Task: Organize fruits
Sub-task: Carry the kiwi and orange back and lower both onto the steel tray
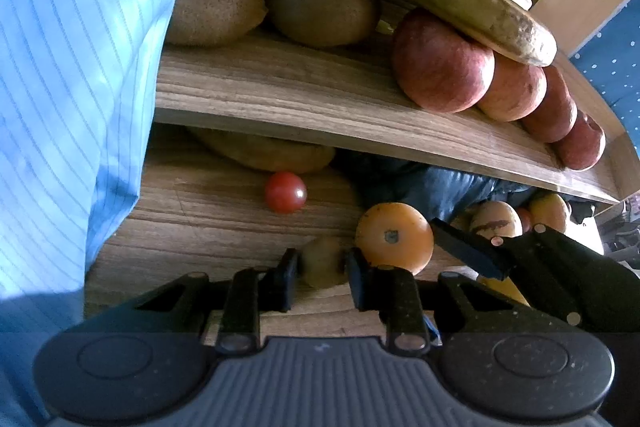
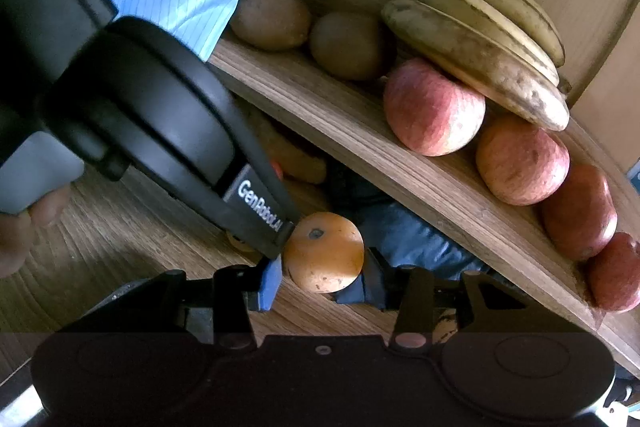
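Both views show strong fisheye curvature; the wooden shelf point(image 1: 320, 99) bows heavily. Hard light falls on the blue sleeve point(image 1: 72, 67) and the orange point(image 2: 324, 251), giving glare. Lower foreground lies in deep shadow. Near housings are soft, dim.

Both your wrist cameras look steeply down along their jaws, close above the desk point(image 1: 208, 223). Each view shares the orange point(image 1: 394, 237), the wooden shelf point(image 2: 360, 139), apples and bananas.
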Demonstrator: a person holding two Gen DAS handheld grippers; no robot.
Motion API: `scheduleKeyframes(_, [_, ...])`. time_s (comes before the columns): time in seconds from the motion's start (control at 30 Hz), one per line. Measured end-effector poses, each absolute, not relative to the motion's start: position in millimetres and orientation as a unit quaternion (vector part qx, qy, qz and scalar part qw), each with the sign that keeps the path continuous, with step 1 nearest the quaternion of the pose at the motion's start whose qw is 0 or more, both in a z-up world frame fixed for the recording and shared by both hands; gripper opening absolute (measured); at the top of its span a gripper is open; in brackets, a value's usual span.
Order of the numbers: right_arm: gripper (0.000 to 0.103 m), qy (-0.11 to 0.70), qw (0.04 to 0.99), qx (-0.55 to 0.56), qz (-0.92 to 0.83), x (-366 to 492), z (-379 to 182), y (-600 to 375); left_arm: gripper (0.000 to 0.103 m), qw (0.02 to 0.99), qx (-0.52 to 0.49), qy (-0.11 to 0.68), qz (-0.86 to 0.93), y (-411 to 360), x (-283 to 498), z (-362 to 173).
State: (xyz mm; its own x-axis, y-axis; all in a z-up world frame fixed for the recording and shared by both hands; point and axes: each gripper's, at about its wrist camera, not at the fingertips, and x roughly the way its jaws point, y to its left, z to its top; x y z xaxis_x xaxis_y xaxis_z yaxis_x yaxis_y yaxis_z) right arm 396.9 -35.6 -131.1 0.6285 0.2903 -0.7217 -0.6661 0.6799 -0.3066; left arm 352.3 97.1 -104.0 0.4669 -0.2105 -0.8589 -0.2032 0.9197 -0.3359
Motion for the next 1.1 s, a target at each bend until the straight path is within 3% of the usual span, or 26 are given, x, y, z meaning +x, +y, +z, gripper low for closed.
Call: scheduleKeyframes(1.1, [0.045, 0.308, 0.871, -0.273, 0.269, 322, -103, -90, 0.029, 0.852, -0.178, 0.493, -0.002, 62, 290, -74])
